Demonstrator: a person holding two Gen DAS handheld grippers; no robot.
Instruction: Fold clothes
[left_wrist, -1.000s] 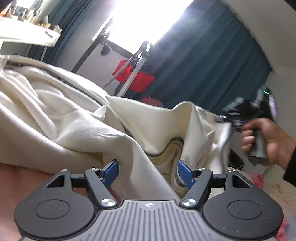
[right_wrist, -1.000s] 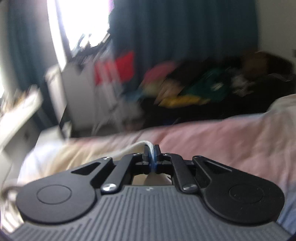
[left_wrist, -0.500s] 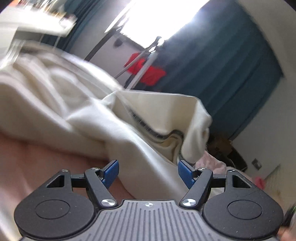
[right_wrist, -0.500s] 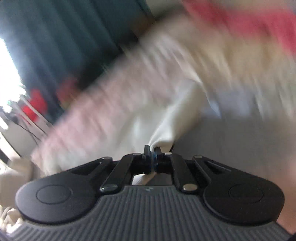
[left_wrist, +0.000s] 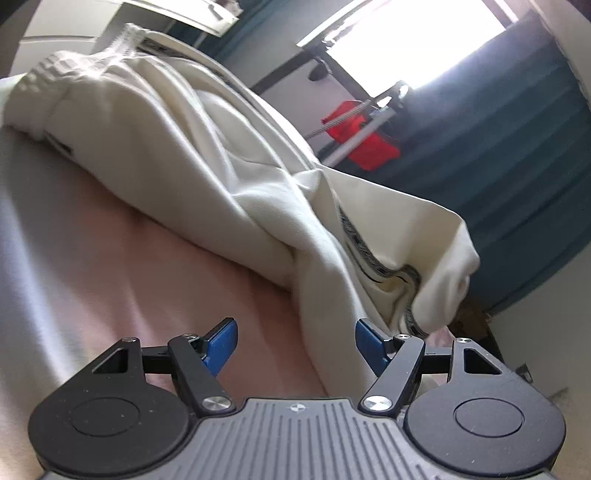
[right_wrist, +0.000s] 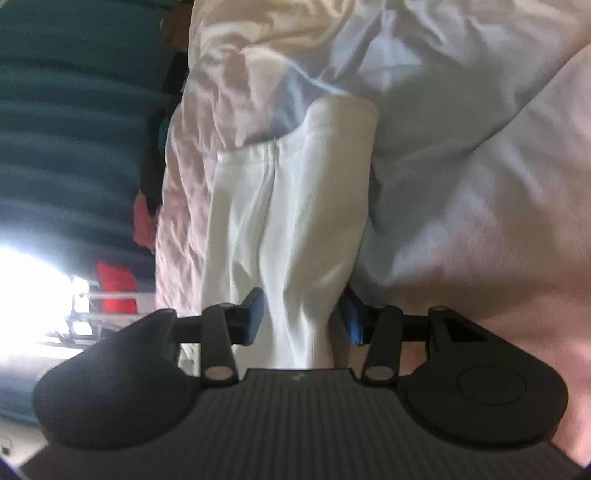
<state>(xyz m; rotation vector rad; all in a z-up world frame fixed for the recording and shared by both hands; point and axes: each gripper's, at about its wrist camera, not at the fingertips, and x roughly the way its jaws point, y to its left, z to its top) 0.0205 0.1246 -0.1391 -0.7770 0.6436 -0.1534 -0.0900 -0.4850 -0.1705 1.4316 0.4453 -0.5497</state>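
Cream garment (left_wrist: 192, 155) lies bunched on the pink bed (left_wrist: 110, 266). Right claw (right_wrist: 301, 321) is opening, sleeve (right_wrist: 295, 206) between its pads: release step. Left claw (left_wrist: 295, 345) stands wide, empty. Next probably needs a fresh edge grip to flatten.

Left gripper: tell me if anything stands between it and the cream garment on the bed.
Nothing visible does. The left gripper is open over the pink sheet, and a fold of the cream garment already runs down between its fingers, with no other thing in front of it.
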